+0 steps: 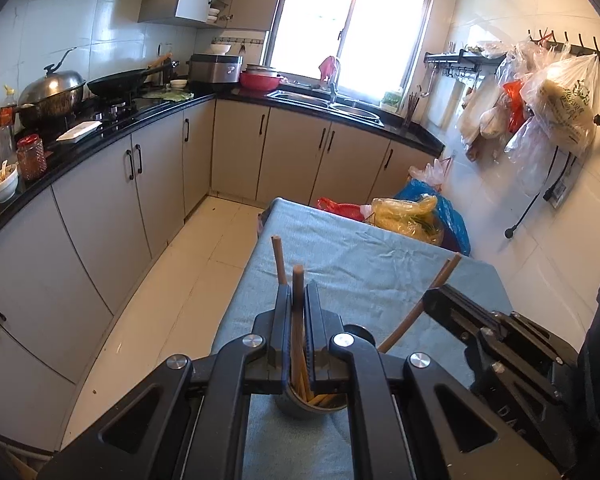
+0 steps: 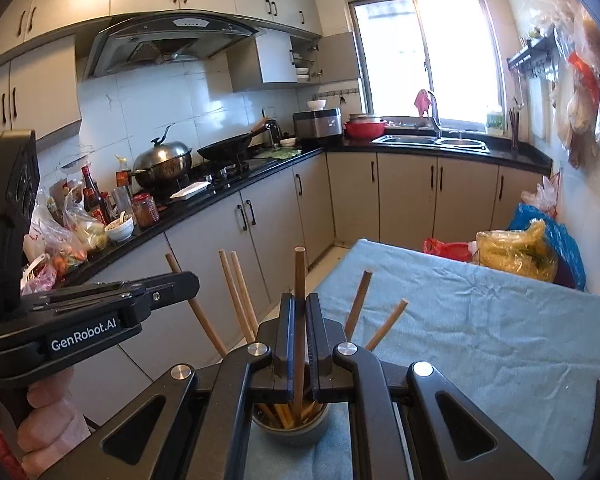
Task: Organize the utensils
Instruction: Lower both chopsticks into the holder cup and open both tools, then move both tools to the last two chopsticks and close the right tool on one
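Two grippers work over one cup (image 2: 290, 420) of wooden chopsticks on the blue tablecloth (image 2: 480, 320). We see our left gripper (image 1: 298, 300) with its jaws drawn narrow around a chopstick (image 1: 298, 280) that stands upright between them, its lower end down in the cup (image 1: 312, 404) just below the fingers. A second stick (image 1: 279, 260) leans just left of that one. Our right gripper (image 2: 299, 308) is likewise pinched on a single upright chopstick (image 2: 299, 276), which also reaches down into the cup. More chopsticks (image 2: 236, 292) fan out of the cup on either side of this gripper. The cup sits at the near end of the cloth, beneath both tools.
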Action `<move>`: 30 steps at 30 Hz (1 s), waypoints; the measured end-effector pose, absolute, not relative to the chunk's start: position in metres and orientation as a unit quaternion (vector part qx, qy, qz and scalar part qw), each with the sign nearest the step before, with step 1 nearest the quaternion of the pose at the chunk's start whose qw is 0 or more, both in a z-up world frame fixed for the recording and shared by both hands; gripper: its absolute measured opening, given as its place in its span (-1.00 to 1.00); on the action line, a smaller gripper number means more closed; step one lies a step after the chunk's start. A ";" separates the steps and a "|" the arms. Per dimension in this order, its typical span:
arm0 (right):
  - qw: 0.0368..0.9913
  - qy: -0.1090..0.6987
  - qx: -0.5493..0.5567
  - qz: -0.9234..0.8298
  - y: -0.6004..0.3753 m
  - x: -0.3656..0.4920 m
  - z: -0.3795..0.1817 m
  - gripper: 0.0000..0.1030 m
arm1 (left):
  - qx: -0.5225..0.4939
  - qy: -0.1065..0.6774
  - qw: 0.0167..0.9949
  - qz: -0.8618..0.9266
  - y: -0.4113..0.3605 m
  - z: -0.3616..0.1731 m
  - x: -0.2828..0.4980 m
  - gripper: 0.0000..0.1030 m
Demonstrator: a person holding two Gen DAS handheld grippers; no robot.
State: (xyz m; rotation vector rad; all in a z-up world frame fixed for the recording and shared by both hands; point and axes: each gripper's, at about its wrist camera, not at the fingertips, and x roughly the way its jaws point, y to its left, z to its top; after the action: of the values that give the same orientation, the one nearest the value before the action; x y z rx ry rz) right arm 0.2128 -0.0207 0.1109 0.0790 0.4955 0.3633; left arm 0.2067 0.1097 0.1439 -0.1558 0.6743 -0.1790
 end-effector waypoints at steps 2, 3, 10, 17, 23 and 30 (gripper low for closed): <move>0.952 0.242 0.044 0.182 -0.025 0.209 0.115 -0.87 | -0.075 0.327 0.938 -0.089 0.111 0.146 0.204 -0.89; 0.953 0.238 0.046 0.183 -0.025 0.207 0.119 -0.87 | -0.077 0.325 0.938 -0.090 0.112 0.148 0.202 -0.89; 0.960 0.205 0.059 0.184 -0.038 0.177 0.147 -0.87 | -0.074 0.305 0.945 -0.090 0.114 0.164 0.180 -0.88; 0.958 0.198 0.096 0.184 -0.070 0.137 0.145 -0.82 | -0.048 0.279 0.957 -0.068 0.100 0.150 0.129 -0.58; 0.947 0.248 0.123 0.162 -0.103 0.111 0.092 -0.80 | -0.019 0.318 0.945 -0.071 0.059 0.094 0.099 -0.58; 0.929 0.309 0.165 0.118 -0.156 0.092 0.029 -0.80 | 0.030 0.360 0.929 -0.079 0.013 0.046 0.089 -0.58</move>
State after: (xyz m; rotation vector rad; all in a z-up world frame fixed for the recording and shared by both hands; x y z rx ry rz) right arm 0.0924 -0.1556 0.0290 0.3381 0.6336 0.2421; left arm 0.0893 0.0126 0.0460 0.0610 0.7385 -0.1617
